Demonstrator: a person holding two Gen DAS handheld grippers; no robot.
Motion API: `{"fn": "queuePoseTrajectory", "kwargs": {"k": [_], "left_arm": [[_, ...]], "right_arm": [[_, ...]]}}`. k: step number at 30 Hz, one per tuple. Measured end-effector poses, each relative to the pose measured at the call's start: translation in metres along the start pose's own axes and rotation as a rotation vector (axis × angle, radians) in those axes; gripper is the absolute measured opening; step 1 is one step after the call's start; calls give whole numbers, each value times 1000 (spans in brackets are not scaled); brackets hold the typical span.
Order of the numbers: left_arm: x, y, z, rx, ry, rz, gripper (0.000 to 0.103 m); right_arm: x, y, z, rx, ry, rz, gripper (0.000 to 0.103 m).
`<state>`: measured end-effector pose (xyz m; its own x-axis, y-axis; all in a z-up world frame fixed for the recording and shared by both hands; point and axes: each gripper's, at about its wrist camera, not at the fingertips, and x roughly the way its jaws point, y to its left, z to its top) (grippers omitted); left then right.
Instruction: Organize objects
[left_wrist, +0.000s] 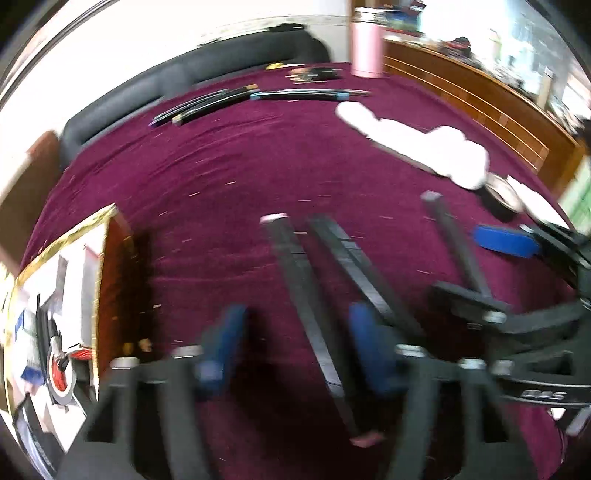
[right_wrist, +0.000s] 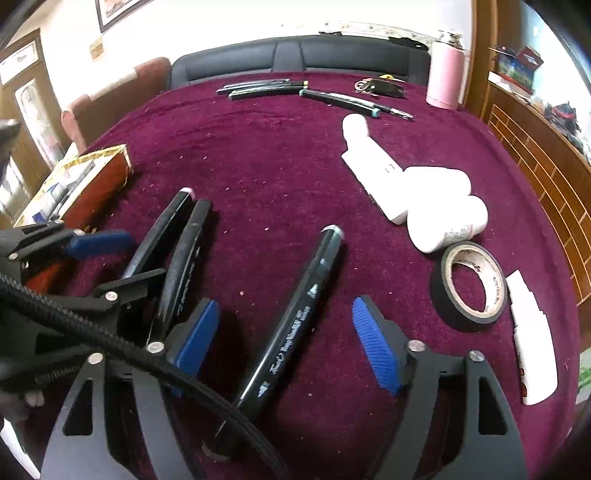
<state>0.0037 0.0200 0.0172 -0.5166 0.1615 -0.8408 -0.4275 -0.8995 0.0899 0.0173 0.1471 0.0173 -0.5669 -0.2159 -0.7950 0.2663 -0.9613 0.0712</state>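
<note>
Left gripper (left_wrist: 295, 314) first, right up against the lens in the left wrist view: blurred, but its blue pads (left_wrist: 221, 339) stood apart, nothing clamped. Two black markers (left_wrist: 314, 314) lay side by side on the maroon cloth (left_wrist: 221, 166). One ran up between the pads with a clear gap on its left side. The other sat against the right-hand pad, and the blur hid whether they touched. Off to the right, the right gripper (left_wrist: 480, 266) stood over a third marker (left_wrist: 454, 240). A red and gold box (left_wrist: 110, 277) sat at the left edge, and white bottles (left_wrist: 436, 147) lay further back.

Over to the right wrist view, much sharper. The right gripper (right_wrist: 284, 306) was spread wide, that third marker (right_wrist: 295, 314) lying on the cloth between its pads with neither one touching it. The pair of markers (right_wrist: 177, 243) lay to the left, the left gripper (right_wrist: 122, 258) over their near ends. A black tape roll (right_wrist: 469, 284) rested to the right, just beside the white bottles (right_wrist: 436, 206). More pens (right_wrist: 266, 88) lined the far edge, near a pink tumbler (right_wrist: 445, 77).
</note>
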Motion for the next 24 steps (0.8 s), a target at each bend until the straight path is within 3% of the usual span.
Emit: {"fn": "queuePoseTrajectory", "kwargs": {"k": [3,8,11,13,15,18,19,21,23,24], "left_arm": [[-3,-17,1,56,-10,3,12],[0,8,8,-59,-6,-136,14],[-3,-3,1,9,-55,-98,16],[-3,-9,1,45,-74,-46,26],[1,-4,6,15,-62,11,62],[14,15,14,-62,-49,-59,69],[14,11,14,-31,-48,-45,67],[8,4,13,0,-31,-86,33],[1,1,11,7,-5,-144,11],[-1,3,9,-2,5,-164,11]], "right_arm": [[-1,-5,0,3,7,38,82],[0,-2,4,6,50,55,86],[0,1,6,19,107,14,79],[-2,5,5,12,133,-47,65],[-2,10,4,0,137,-99,57],[-4,22,4,4,143,-114,35],[-4,25,5,-1,144,-119,27],[-4,35,6,-25,152,-134,18],[-2,33,8,-10,165,-125,14],[-3,33,8,-1,170,-121,13]]}}
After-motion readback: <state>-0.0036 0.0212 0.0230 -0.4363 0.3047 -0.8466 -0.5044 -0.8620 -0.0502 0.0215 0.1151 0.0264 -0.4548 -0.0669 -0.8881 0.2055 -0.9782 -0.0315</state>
